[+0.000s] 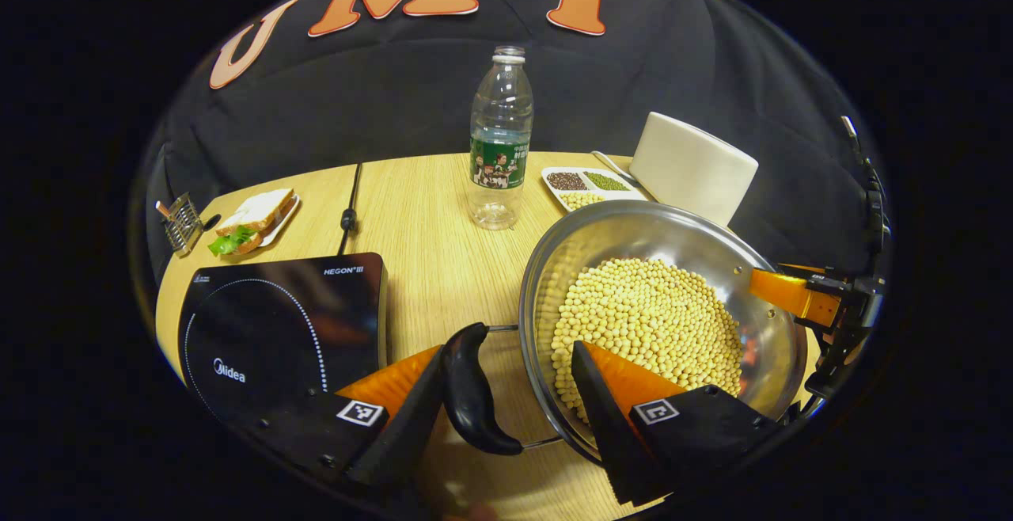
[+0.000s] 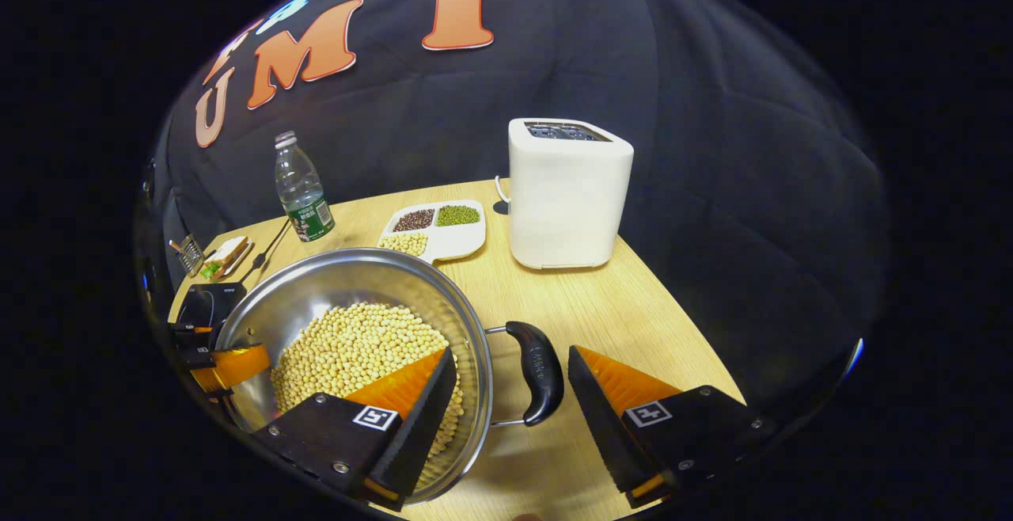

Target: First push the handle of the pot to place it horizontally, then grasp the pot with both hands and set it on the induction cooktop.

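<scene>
Now the pot, full of pale beans, sits on the table just beside the cooktop, with a gripper at each of its two black handles. Left gripper is spread wide, one finger outside the near handle and the other inside the pot's rim. Right gripper is likewise spread, straddling the opposite handle and rim, neither finger pressing.

Right gripper open, fingers straddling pot rim and black side handle, neither pressing. Steel pot on wooden table, holding soybeans. Other gripper at far rim. Beyond: white toaster, divided bean tray, water bottle, induction cooktop.
</scene>
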Demonstrator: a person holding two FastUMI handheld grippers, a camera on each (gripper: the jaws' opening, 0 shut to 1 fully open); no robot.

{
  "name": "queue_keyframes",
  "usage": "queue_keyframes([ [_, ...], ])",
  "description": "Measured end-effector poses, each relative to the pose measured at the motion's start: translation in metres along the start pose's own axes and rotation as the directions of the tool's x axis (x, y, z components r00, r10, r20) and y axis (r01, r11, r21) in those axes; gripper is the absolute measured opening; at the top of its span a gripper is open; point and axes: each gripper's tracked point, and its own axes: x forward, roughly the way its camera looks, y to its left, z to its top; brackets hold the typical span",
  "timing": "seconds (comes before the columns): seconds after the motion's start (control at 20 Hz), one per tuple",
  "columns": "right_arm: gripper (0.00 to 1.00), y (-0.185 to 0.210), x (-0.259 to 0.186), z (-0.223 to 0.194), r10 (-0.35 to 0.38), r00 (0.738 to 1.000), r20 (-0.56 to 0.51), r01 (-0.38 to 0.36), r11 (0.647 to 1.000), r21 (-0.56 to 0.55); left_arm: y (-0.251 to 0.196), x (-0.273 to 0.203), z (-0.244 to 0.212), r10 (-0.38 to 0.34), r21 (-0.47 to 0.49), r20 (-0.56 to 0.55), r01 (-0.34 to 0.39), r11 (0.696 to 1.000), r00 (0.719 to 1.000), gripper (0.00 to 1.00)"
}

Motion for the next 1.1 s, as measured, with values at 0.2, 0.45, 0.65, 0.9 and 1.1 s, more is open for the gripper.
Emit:
queue_keyframes([
  [0.2, 0.89, 0.004, 0.013, -0.008, 0.018, 0.998, -0.06, -0.016, 1.0, 0.024, 0.0, 0.006, 0.001, -0.004, 0.013, -0.009, 0.004, 1.0, 1.0, 0.97],
  [0.45, 0.75, 0.001, 0.015, -0.011, 0.008, 0.997, -0.081, -0.005, 1.0, 0.027, 0.011, 0.012, 0.015, 0.035, 0.037, 0.032, -0.036, 0.999, 0.999, 0.89],
  [0.65, 0.7, 0.0, 0.015, -0.014, 0.016, 0.996, -0.086, -0.013, 0.999, 0.034, 0.012, 0.013, 0.02, 0.032, 0.042, 0.037, -0.034, 0.999, 0.999, 0.82],
  [0.9, 0.6, 0.002, 0.01, -0.015, 0.027, 0.995, -0.101, -0.019, 0.997, 0.076, 0.011, 0.013, 0.017, 0.032, 0.021, 0.009, -0.032, 0.999, 0.999, 0.66],
  [1.1, 0.55, 0.004, -0.009, -0.018, 0.017, 0.994, -0.111, -0.005, 0.995, 0.103, 0.011, -0.003, 0.017, 0.014, -0.003, 0.001, -0.014, 1.0, 1.0, 0.66],
])
